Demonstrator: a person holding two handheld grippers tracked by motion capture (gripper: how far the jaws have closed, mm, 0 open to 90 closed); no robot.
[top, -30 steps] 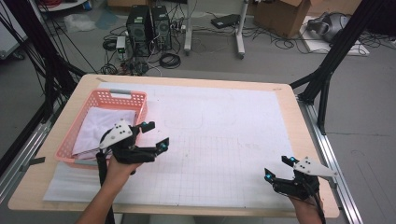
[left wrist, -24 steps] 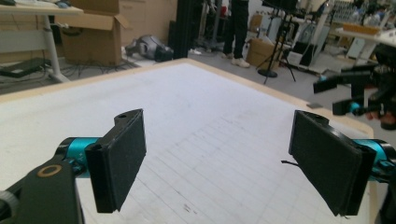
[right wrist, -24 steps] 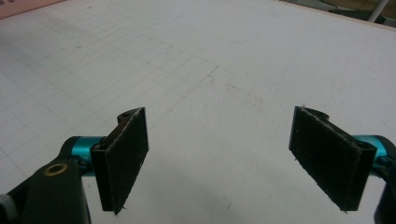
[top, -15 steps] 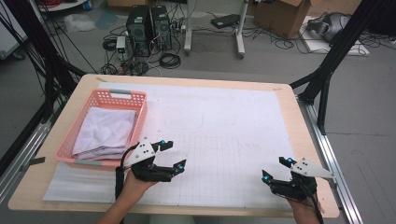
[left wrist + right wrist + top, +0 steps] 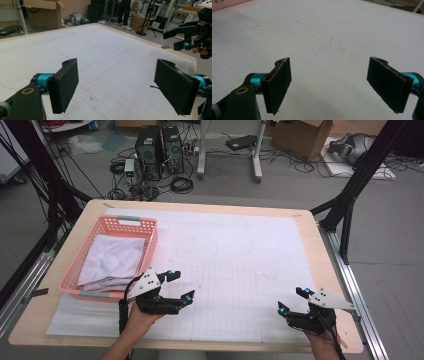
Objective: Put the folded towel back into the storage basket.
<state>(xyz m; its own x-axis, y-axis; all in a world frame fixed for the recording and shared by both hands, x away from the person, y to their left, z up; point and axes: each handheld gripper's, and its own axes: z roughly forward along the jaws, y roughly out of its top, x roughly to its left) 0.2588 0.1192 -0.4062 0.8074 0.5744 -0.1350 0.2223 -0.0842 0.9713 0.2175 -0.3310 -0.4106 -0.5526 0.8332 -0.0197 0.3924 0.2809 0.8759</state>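
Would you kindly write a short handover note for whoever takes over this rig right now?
Left gripper: open, holding nothing, over the white gridded mat just right of the pink basket.
Right gripper: open, holding nothing, near the table's front right corner.
Things: the folded white cloth lies inside the basket at the table's left side.
Done: the cloth sits folded in the basket; neither gripper touches it.
Left: seemingly little; check the cloth lies neatly, then park both grippers.
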